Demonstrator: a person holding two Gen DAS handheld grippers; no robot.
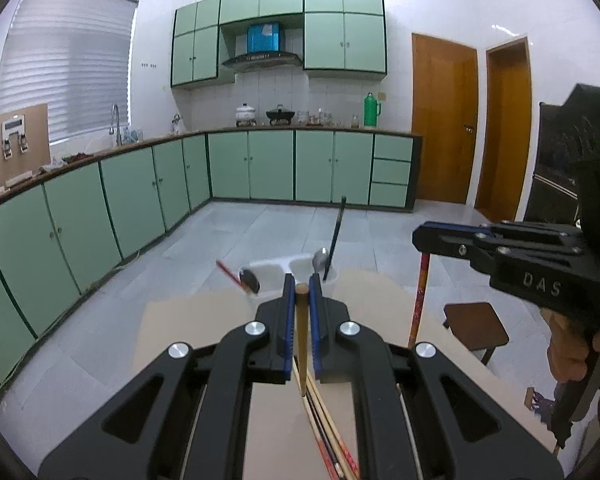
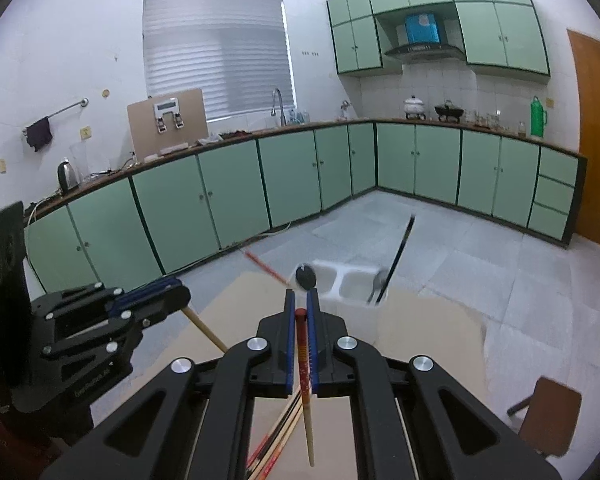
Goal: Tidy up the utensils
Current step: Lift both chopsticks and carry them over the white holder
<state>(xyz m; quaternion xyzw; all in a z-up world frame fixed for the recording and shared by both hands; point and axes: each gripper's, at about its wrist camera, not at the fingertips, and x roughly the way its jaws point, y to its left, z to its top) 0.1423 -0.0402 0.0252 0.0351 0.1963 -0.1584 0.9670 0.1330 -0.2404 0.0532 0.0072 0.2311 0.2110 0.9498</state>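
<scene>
While we hold both tools above the tan table (image 1: 440, 344), each one grips a single chopstick. In the left wrist view, our left gripper (image 1: 301, 280) is clenched on a plain wooden chopstick (image 1: 302, 340), its blunt end poking up between the blue pads (image 1: 288, 312) and its tip hanging down over the loose chopsticks (image 1: 332, 440) that lie on the table. Just beyond the fingertips stands the white two-compartment holder (image 1: 278, 268): its left compartment carries a spoon (image 1: 250, 280) and a red chopstick (image 1: 230, 274), its right compartment another spoon (image 1: 320, 260) and a black chopstick (image 1: 336, 240) that leans outward. Further right, our right gripper (image 1: 424, 240) is closed on a red patterned chopstick (image 1: 418, 300), which hangs nearly upright. A brown stool (image 1: 476, 326) stands on the floor beyond the table's right edge. In the right wrist view, the red patterned chopstick (image 2: 303, 352) sits pinched between the blue pads (image 2: 313, 340), its pale tip pointing down.
</scene>
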